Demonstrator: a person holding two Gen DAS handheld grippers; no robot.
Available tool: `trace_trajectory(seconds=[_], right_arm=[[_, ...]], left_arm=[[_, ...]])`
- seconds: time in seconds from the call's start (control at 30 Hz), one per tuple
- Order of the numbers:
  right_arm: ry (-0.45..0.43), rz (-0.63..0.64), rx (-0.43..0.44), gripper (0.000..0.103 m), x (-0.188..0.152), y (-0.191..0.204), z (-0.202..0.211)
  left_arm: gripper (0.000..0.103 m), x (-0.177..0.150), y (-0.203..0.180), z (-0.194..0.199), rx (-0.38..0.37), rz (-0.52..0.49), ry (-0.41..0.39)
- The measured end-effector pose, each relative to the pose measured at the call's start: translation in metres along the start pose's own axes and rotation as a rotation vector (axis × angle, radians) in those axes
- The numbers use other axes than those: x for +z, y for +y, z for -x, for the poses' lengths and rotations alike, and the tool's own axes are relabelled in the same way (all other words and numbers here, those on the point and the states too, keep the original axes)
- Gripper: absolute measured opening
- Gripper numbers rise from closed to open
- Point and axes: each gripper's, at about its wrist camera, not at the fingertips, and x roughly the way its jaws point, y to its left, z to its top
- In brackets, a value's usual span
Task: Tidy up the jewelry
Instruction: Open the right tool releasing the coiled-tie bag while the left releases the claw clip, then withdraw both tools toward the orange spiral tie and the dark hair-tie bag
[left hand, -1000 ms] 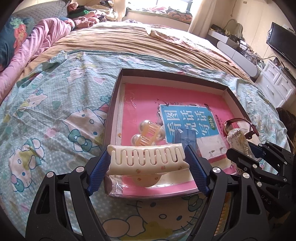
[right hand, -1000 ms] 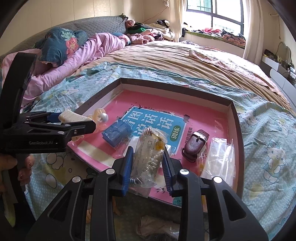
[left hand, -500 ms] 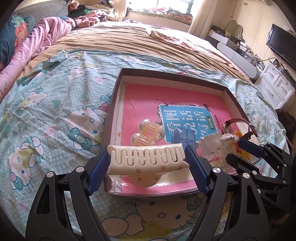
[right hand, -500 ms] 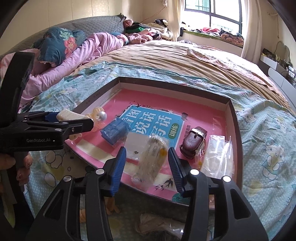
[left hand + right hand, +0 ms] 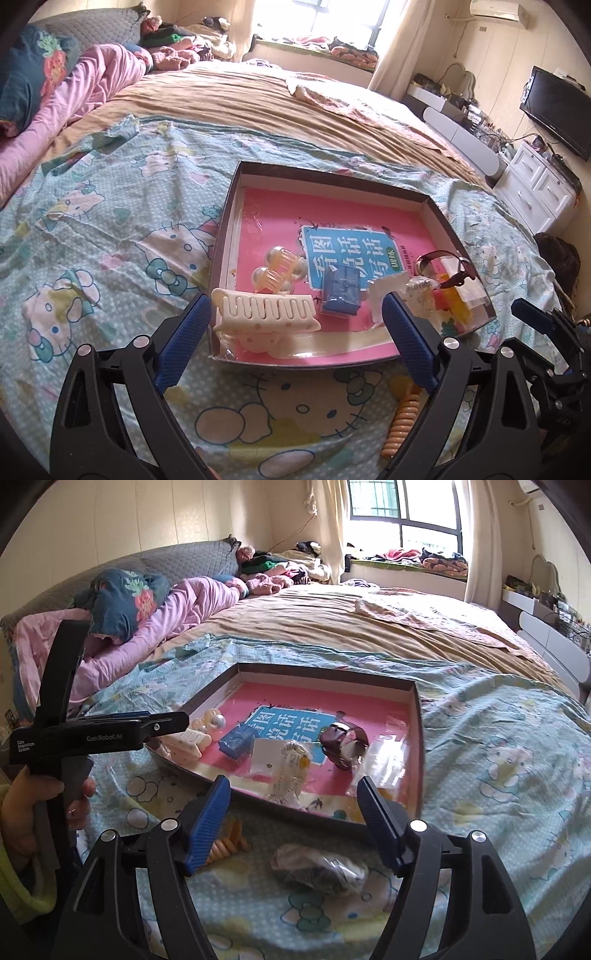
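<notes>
Left gripper (image 5: pixel 295 332): low centre of the left wrist view; its blue fingers (image 5: pixel 183 341) stand wide apart, having just been opening. The cream hair claw lies between them, but the pads press on nothing.
Right gripper (image 5: pixel 293 819): low centre of the right wrist view; fingers apart, having just been opening, with nothing clamped. It hangs over the near edge of the tray.
Tray (image 5: pixel 229 229): dark-walled shallow box with a pink floor and a blue printed panel, in the middle of both views, resting on the cartoon-cat bedsheet (image 5: pixel 92 229).
Cream hair claw (image 5: pixel 264 314): on the tray floor at its near left corner, teeth up.
Pearl hair clip (image 5: pixel 279 273): just behind the cream claw, toward the tray's left wall.
Blue box (image 5: pixel 341 291): on the tray floor, centre, at the lower edge of the blue panel.
Bagged bracelet (image 5: pixel 291 771): clear packet lying in the tray near its front wall, just above the right gripper in the right wrist view.
Brown watch (image 5: pixel 343 744): in the tray, right of centre, beside clear plastic bags (image 5: pixel 388 757).
Orange coil hair tie (image 5: pixel 400 424): on the sheet outside the tray, lower right of the left wrist view.
Dark bagged item (image 5: pixel 319 867): on the sheet between the right gripper's fingers, below the tray.
Person's hand (image 5: pixel 29 808): left edge of the right wrist view, gripping the left gripper's handle.
</notes>
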Motion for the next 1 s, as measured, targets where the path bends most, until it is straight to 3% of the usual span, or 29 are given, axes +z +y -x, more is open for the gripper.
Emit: trace_trajectory(seconds=[0.4, 0.9, 1.0], right_arm=[[-0.018, -0.021, -0.044, 0.078, -0.016, -0.017, 0.036], [0.024, -0.058, -0.083, 0.079, -0.036, -0.037, 0.043], [0.036, -0.074, -0.083, 0.079, -0.040, -0.042, 0.040]], left_arm=[[0.091, -0.023, -0.022, 0.031, -0.001, -0.070, -0.029], [0.091, -0.059, -0.050, 0.023, -0.029, -0.165, 0.089], [0.083, -0.065, -0.058, 0.016, -0.028, -0.203, 0.126]])
